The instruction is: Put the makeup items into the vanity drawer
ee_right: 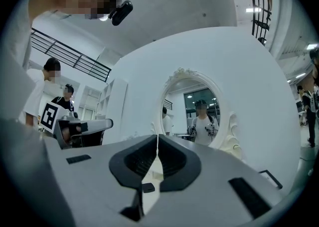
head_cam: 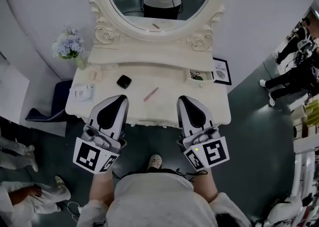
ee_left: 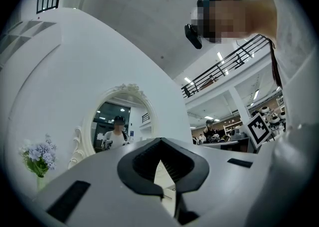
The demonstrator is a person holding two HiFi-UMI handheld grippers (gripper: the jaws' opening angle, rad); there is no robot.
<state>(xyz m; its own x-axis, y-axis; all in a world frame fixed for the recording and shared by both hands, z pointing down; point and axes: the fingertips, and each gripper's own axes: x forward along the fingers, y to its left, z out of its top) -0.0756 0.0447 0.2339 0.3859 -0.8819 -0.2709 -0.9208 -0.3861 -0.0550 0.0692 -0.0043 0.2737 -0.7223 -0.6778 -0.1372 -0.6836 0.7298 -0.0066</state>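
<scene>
My left gripper (head_cam: 121,99) and right gripper (head_cam: 182,99): jaws shut, empty. Black compact (head_cam: 124,81) on table (head_cam: 164,107) looks light, hard, slick; I'd pinch its edges. Pink stick (head_cam: 151,94): thin, may roll; take mid-length.

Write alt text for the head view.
The left gripper and right gripper, both shut and empty, hover at the front edge of a cream vanity with an oval mirror. A black compact and a pink stick lie on its top.
</scene>
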